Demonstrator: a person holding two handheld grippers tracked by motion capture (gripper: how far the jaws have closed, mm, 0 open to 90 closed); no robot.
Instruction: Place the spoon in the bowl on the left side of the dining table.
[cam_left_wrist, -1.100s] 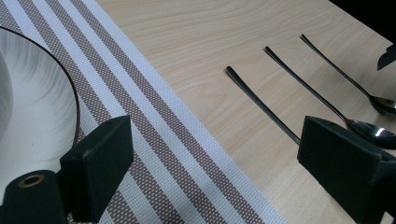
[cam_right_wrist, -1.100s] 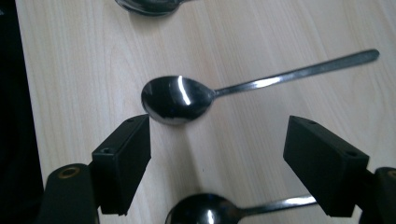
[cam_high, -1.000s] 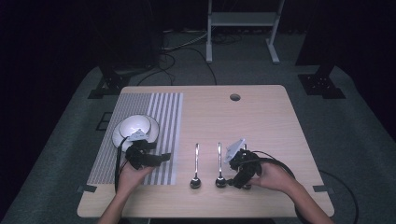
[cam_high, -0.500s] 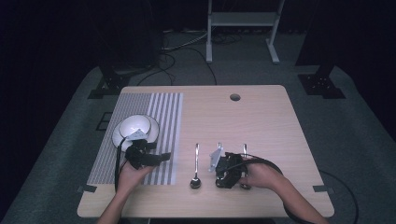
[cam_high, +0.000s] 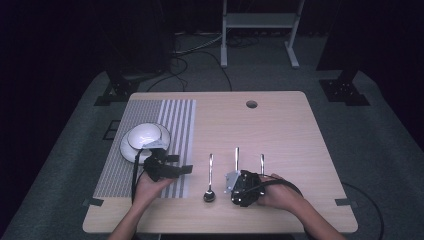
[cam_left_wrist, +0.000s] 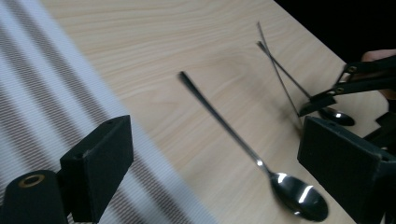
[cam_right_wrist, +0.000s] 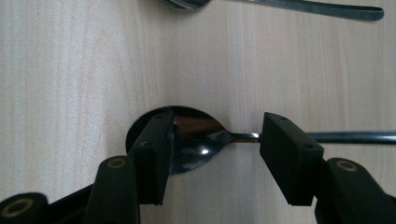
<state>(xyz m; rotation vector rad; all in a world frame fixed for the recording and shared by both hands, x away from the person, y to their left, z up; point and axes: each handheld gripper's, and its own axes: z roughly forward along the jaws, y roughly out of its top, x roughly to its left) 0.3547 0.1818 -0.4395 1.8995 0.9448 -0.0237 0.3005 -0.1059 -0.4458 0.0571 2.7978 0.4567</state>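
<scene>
left gripper (cam_high: 186, 169) open, empty, over striped mat (cam_high: 175, 120) beside one bowl (cam_high: 145, 137). three spoons in row near table's (cam_high: 300, 125) near edge, handles pointing far. right gripper (cam_right_wrist: 212, 140) closing around middle spoon (cam_right_wrist: 205, 140), bowl end between jaws, not yet squeezed.

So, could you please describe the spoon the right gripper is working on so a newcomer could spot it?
On the wooden table, right of the striped mat, three spoons lie side by side. It is the middle spoon, with the right gripper straddling its bowl.
</scene>
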